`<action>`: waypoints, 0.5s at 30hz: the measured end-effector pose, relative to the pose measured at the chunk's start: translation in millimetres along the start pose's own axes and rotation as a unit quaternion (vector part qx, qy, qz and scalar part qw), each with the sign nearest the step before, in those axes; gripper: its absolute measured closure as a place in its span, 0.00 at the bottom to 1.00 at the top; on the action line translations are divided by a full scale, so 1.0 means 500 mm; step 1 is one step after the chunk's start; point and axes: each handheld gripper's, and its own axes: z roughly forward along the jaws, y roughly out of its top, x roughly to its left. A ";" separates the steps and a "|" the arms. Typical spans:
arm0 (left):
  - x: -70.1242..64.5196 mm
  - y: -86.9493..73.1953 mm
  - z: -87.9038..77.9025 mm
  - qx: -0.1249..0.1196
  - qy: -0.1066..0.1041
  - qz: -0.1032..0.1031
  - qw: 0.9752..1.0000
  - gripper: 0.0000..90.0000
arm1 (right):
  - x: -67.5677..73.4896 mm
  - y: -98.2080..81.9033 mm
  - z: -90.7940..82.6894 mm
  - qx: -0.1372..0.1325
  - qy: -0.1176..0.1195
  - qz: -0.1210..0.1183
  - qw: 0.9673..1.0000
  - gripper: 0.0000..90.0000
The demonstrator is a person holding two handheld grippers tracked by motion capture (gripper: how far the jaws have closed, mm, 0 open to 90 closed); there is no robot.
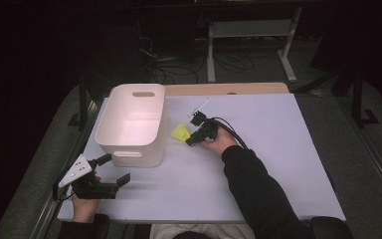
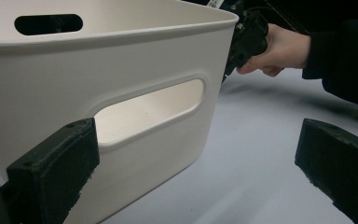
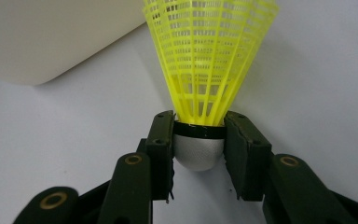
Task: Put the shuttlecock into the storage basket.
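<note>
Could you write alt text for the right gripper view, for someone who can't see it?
A hand-held gripper clamps the rounded white cork of a yellow shuttlecock, whose mesh skirt fans away from the camera. It sits over a pale table, with a cream bin at upper left.

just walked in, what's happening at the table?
A person works two handheld grippers on a white table. The right gripper is shut on the rounded head of a yellow shuttlecock, low over the table just beside a white bin. The left gripper is open and holds nothing, at the bin's near side, pointing at its handle slot. The bin looks empty.
</note>
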 end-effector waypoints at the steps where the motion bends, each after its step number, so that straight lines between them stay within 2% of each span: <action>1: 0.000 0.000 0.000 0.000 0.000 0.000 1.000 0.00 | 0.000 0.000 0.000 0.001 0.001 0.000 1.000 0.70; 15: 0.000 0.000 0.001 0.002 0.000 0.000 1.000 0.00 | 0.000 0.002 -0.036 -0.008 -0.003 -0.006 1.000 0.71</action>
